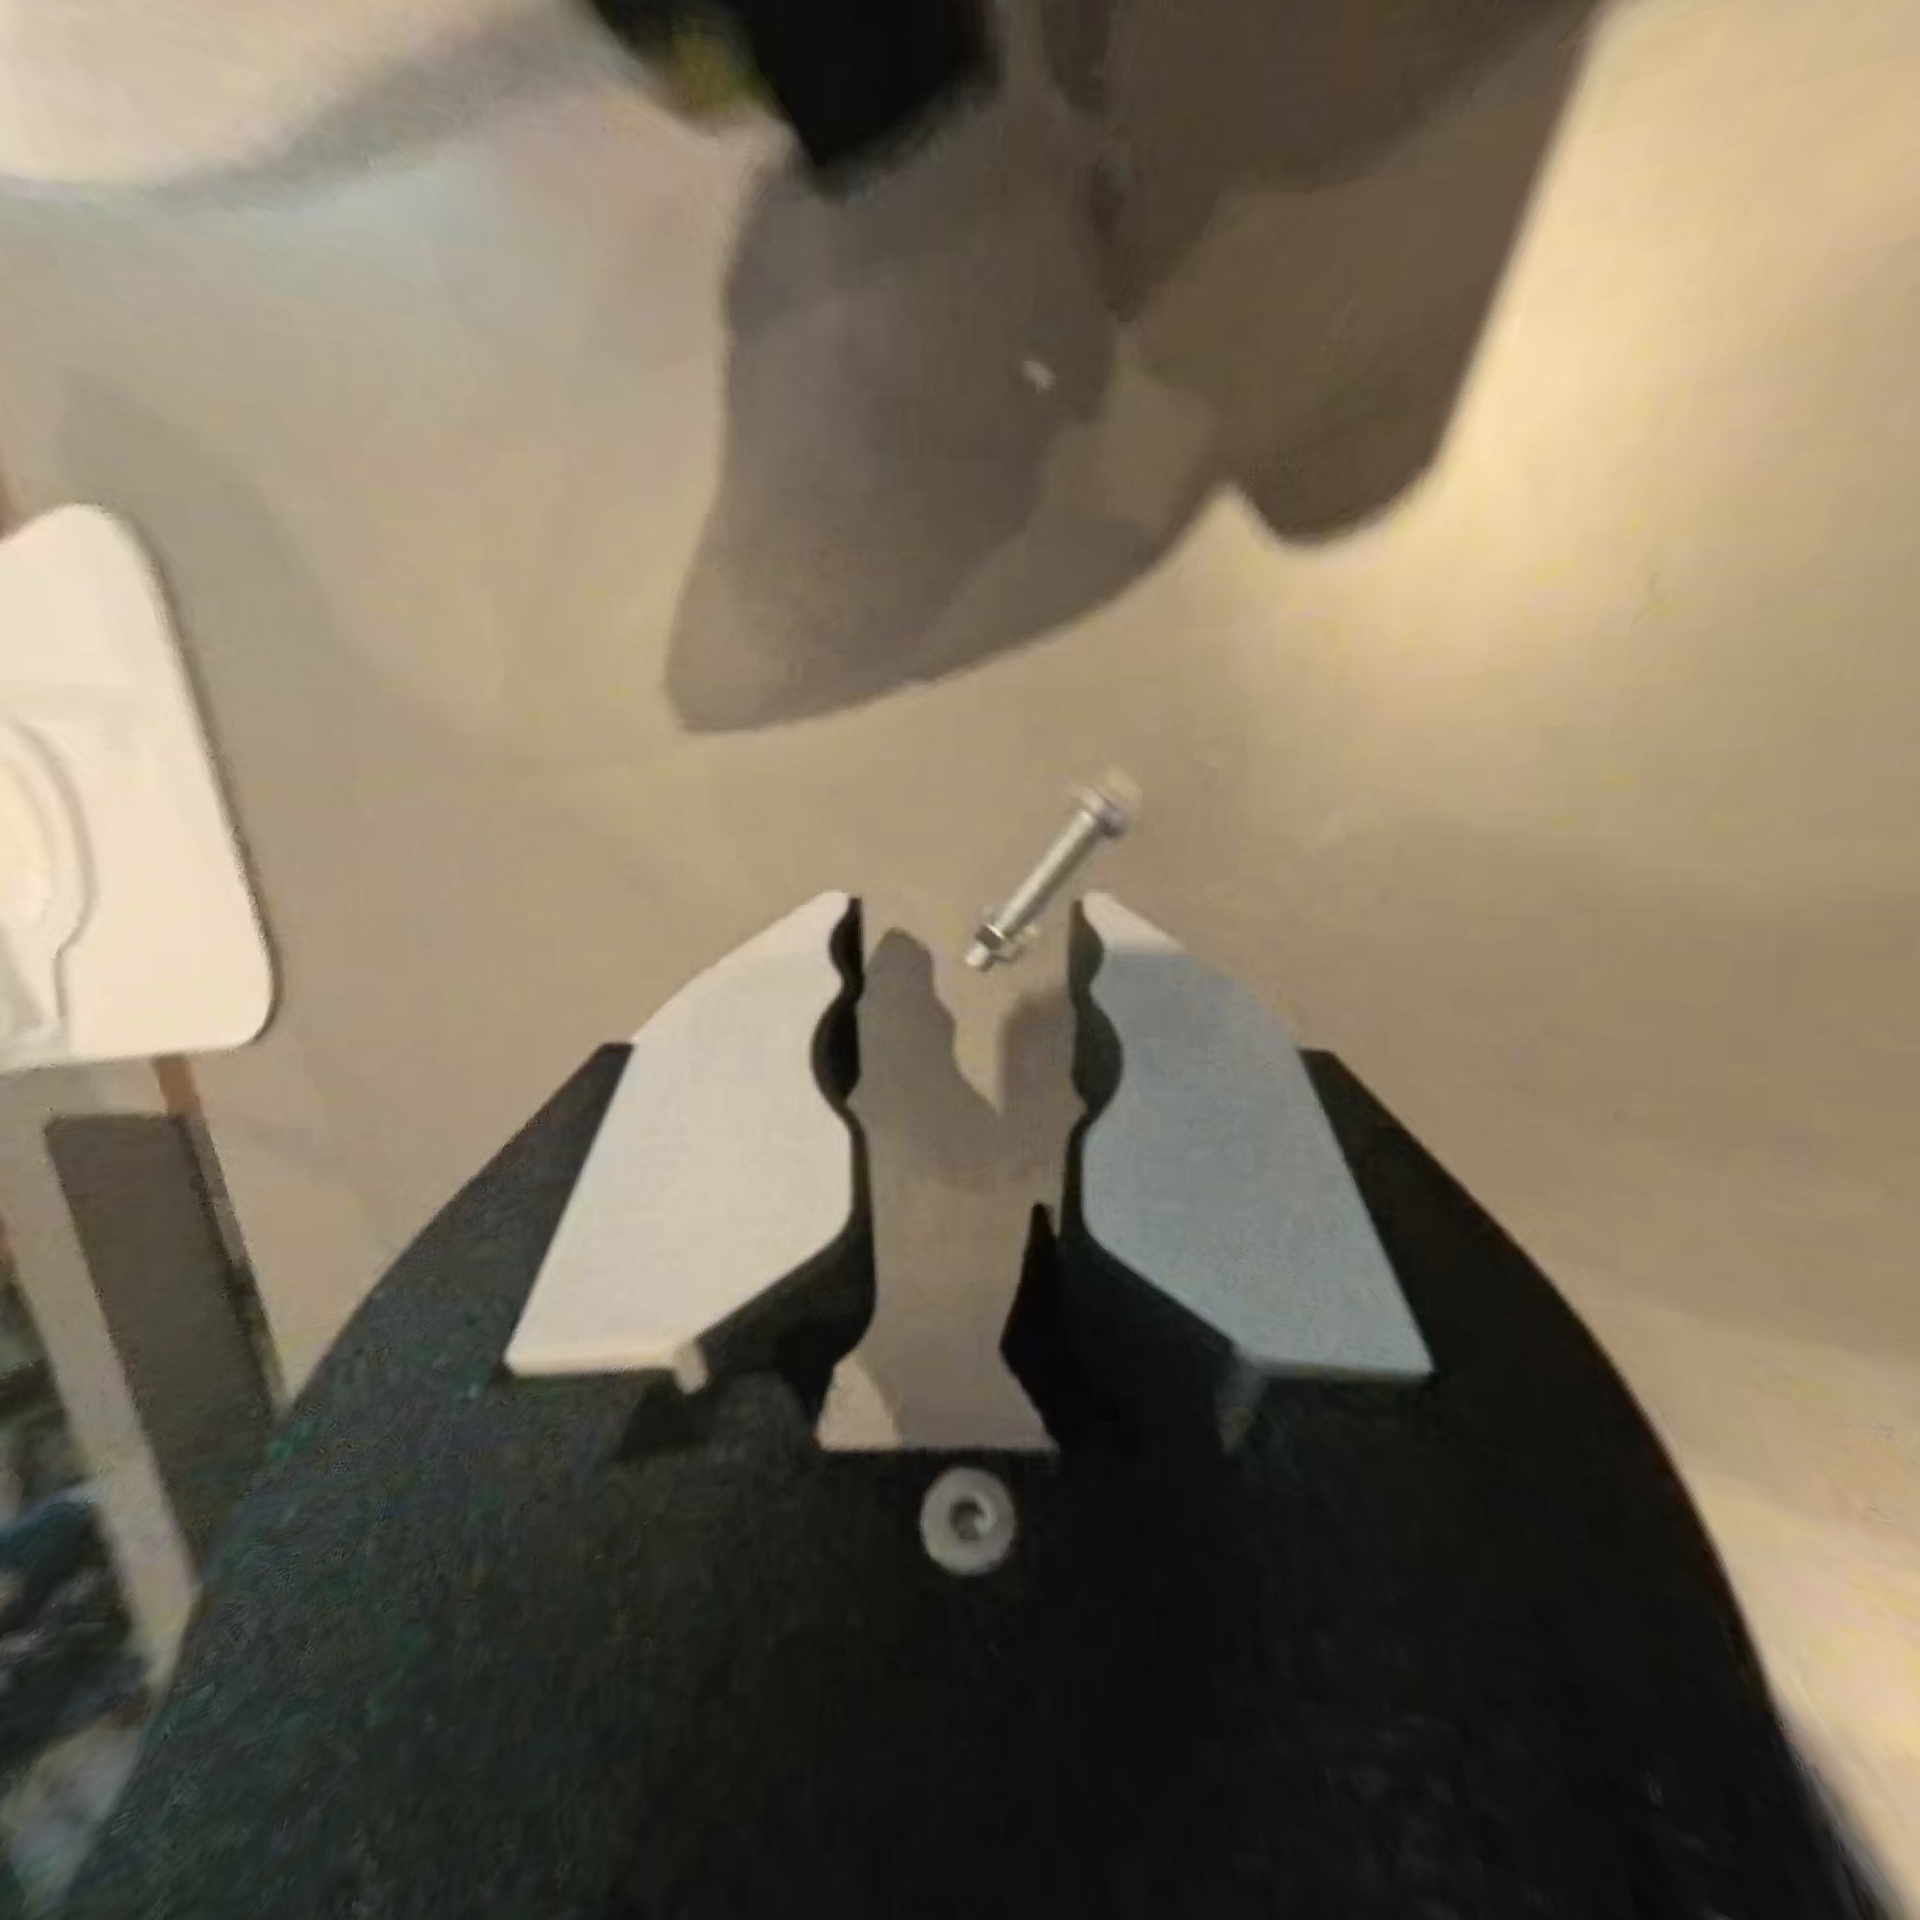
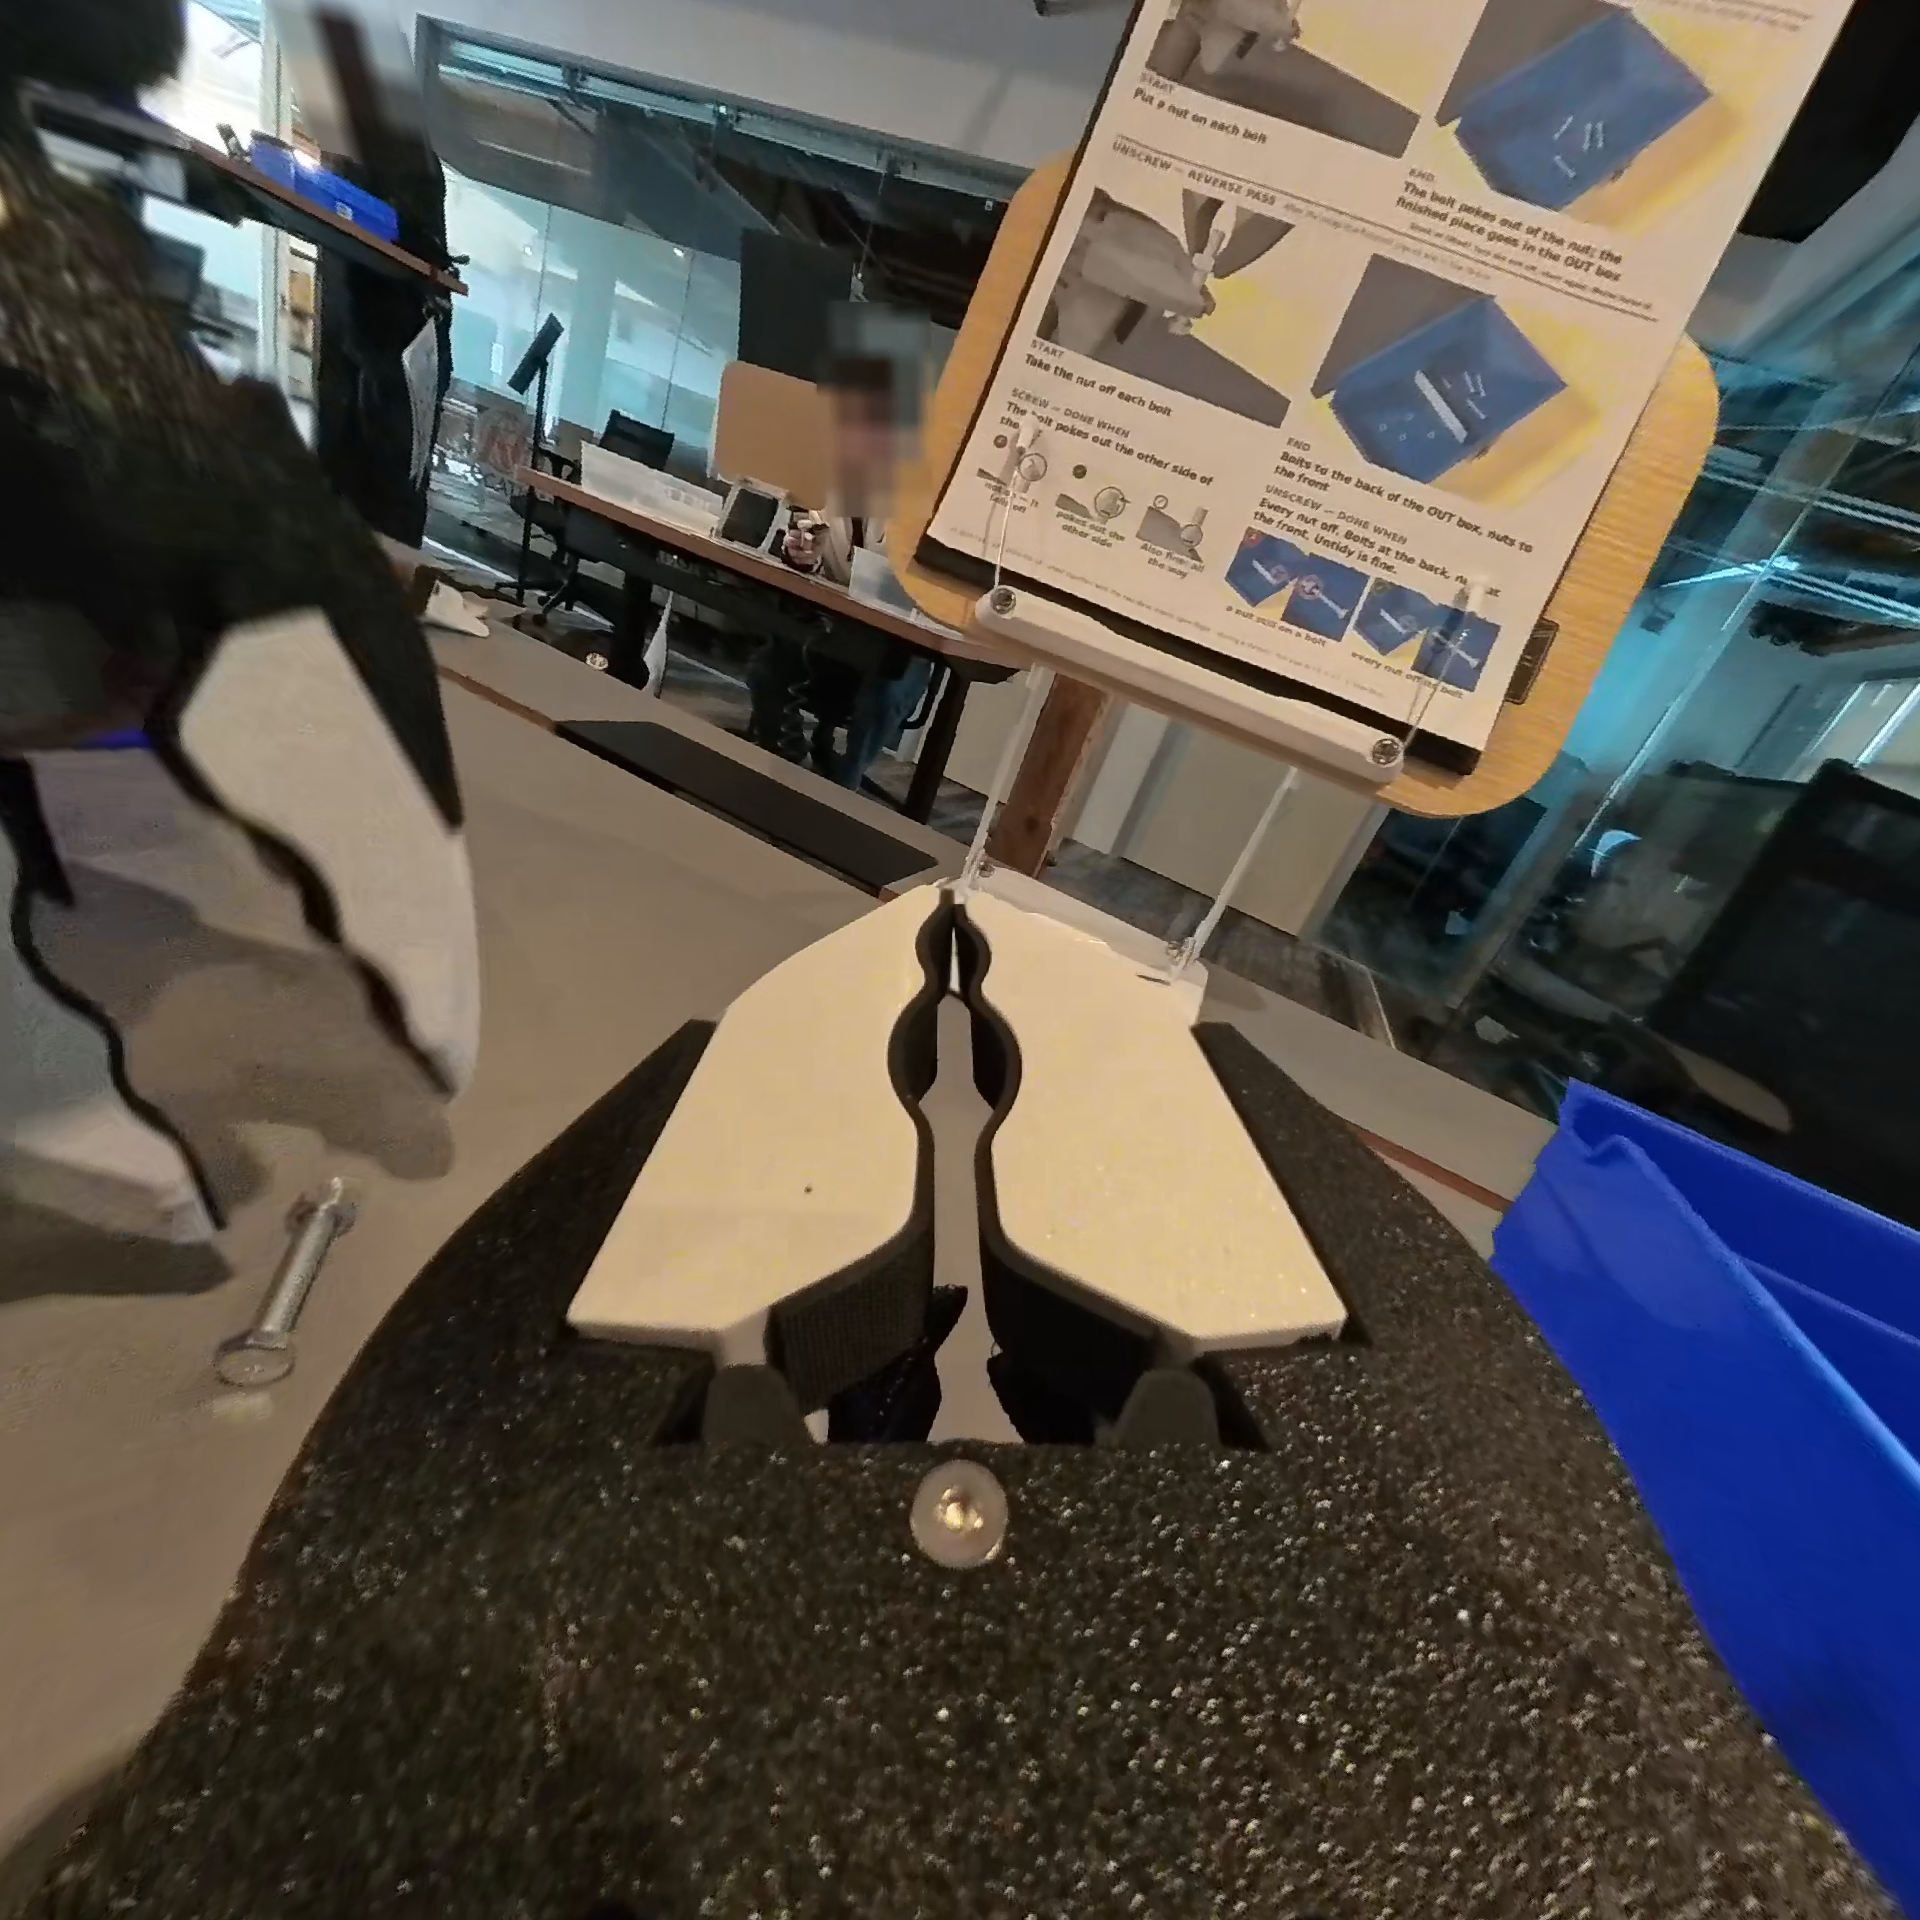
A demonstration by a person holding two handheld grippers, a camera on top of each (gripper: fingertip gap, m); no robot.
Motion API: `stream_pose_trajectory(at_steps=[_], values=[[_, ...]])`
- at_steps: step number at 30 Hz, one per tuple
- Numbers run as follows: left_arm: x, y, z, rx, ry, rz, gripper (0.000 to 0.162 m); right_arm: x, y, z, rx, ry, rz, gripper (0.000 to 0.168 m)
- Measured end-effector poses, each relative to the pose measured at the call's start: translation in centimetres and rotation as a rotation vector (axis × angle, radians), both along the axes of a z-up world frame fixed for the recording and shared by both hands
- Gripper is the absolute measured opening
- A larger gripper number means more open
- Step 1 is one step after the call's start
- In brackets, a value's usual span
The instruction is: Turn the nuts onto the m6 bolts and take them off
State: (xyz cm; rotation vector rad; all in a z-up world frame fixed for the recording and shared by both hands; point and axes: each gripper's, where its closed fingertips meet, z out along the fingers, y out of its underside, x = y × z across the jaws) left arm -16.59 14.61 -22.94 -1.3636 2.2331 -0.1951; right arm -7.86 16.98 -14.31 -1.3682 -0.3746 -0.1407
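The left hand-held gripper (image 1: 964,925) hangs spread and empty over the worktop (image 1: 1455,727) — the bolt (image 1: 1049,878) lies just ahead with a nut (image 1: 992,940) on its near end. The right hand-held gripper (image 2: 954,914) is pressed together, holding nothing. Judging by this, removal is still to do. An instruction sheet (image 2: 1340,343) stands behind, a blue bin (image 2: 1745,1382) at right.

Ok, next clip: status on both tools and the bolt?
Left tool open, just short of the bolt. Bolt flat on the table, nut on its near end. Right tool shut, empty. Nothing in the way.
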Motion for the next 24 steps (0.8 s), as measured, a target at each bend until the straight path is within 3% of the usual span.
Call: stream_pose_trajectory(at_steps=[2,5,9,15,19,24], values=[[0.9,0.4,3.1,-0.060,-0.260,0.140,0.046,-0.2,0.1,-0.2,-0.009,-0.005,0.007,0.000],[-0.3,2.4,8.2,-0.046,-0.673,0.408,0.045,-0.7,0.3,-0.6,-0.022,-0.017,0.027,0.000],[-4.2,3.1,10.2,0.055,-0.982,0.658,0.039,-1.4,0.3,-0.9,-0.034,-0.045,0.046,0.000],[-6.7,1.5,5.6,-0.014,-1.019,0.770,0.036,-3.8,0.3,-3.3,-0.208,-0.126,0.179,0.000],[-7.6,1.3,5.8,0.002,-1.035,0.790,0.034,-5.3,-0.6,-5.3,-0.378,-0.175,0.294,0.000],[-7.0,0.8,5.4,-0.142,-1.054,0.794,0.035,-6.5,-2.2,-8.2,-0.622,-0.213,0.417,0.000]])
